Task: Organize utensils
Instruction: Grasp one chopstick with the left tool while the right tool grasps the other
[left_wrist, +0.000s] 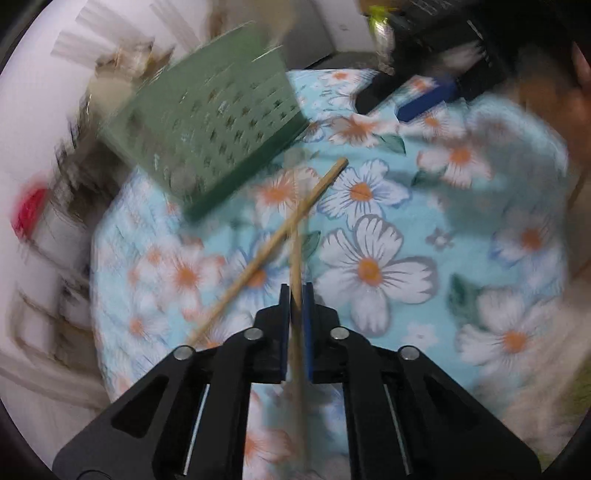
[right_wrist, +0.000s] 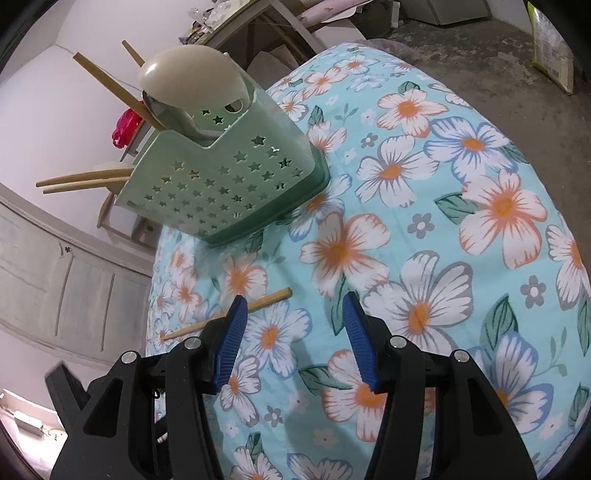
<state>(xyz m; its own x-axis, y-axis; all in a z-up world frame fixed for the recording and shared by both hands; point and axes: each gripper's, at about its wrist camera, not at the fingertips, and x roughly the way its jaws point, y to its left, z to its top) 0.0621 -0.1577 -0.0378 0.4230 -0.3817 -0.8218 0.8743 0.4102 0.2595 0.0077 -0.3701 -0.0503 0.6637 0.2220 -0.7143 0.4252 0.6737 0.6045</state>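
My left gripper (left_wrist: 296, 291) is shut on a wooden chopstick (left_wrist: 296, 258) that runs straight up between its blue pads; this view is motion-blurred. A second chopstick (left_wrist: 280, 236) lies slanted on the floral cloth just ahead. The green star-holed utensil holder (left_wrist: 210, 133) stands beyond, upper left. In the right wrist view the holder (right_wrist: 221, 177) holds a cream ladle (right_wrist: 192, 77) and several chopsticks (right_wrist: 107, 83). My right gripper (right_wrist: 293, 306) is open and empty above the cloth, with the loose chopstick (right_wrist: 266, 300) lying by its left finger.
The table is covered by a light-blue floral cloth (right_wrist: 424, 206). Its left edge drops off beside the holder. A red object (right_wrist: 125, 127) sits behind the holder. The right gripper's blue pad (left_wrist: 424, 99) and dark body show at the upper right of the left wrist view.
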